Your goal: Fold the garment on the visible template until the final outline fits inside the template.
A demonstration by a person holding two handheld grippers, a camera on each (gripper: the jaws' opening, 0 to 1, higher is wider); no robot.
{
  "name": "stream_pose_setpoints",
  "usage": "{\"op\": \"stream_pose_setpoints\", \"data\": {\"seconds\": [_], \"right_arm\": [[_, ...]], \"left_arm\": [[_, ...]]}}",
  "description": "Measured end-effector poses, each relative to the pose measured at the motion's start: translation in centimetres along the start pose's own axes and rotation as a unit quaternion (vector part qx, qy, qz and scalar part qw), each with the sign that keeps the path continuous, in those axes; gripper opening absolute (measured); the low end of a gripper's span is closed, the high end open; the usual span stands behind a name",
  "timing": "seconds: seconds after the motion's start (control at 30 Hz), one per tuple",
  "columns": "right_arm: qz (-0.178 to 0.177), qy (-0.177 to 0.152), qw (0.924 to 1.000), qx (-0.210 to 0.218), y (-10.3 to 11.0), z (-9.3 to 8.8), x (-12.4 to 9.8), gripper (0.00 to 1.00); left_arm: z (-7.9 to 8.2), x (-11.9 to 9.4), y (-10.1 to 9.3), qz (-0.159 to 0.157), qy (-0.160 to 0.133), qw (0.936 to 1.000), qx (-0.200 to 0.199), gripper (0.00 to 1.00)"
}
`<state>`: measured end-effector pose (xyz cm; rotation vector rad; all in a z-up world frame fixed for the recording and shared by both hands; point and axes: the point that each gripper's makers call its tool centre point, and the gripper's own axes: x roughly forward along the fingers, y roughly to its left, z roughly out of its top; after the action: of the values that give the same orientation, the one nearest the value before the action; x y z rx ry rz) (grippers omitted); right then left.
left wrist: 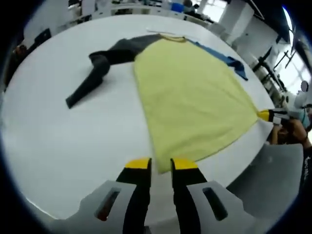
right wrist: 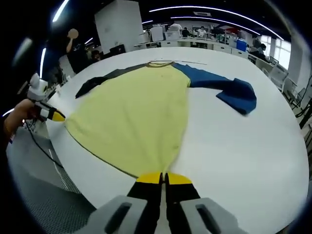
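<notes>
In the left gripper view, the left gripper [left wrist: 161, 165] has its yellow-tipped jaws a little apart, straddling the near hem of the garment [left wrist: 192, 102]; whether they pinch the cloth cannot be told. In the right gripper view this gripper [right wrist: 54, 116] appears at the left corner of the hem, held by a hand [right wrist: 17, 117].

The garment lies flat on the white counter [left wrist: 58, 146], its yellow body widening toward the near edge. Its dark grey sleeve [left wrist: 95, 73] bends out to the left, and its blue sleeve [right wrist: 229, 90] stretches to the right.

The right gripper [right wrist: 164, 178] has its jaws pressed nearly together on the right hem corner, the cloth gathered into a small peak between them. In the left gripper view the right gripper [left wrist: 269, 116] grips that corner.
</notes>
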<state>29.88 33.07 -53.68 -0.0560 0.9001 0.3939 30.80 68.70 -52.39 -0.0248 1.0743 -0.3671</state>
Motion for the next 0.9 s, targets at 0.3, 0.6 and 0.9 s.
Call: {"op": "stream_pose_setpoints", "data": {"seconds": [0.3,0.6,0.9], "right_arm": [[0.005,0.005,1.0,-0.001,0.0,-0.4,0.2,0.0],[0.011,0.001,0.9998,-0.013,0.0,-0.2,-0.2,0.2],[0.004,-0.055,0.9982,-0.026,-0.9,2.9,-1.3,0.35]], "left_arm": [[1.0,-0.1,-0.1,0.018,-0.026,0.9982,0.051,0.41],[2.8,-1.0,-0.6,0.03,-0.082,0.9941,0.065,0.78],[4.6,-2.3,-1.0,0.046,-0.129,0.9862,0.093,0.99]]}}
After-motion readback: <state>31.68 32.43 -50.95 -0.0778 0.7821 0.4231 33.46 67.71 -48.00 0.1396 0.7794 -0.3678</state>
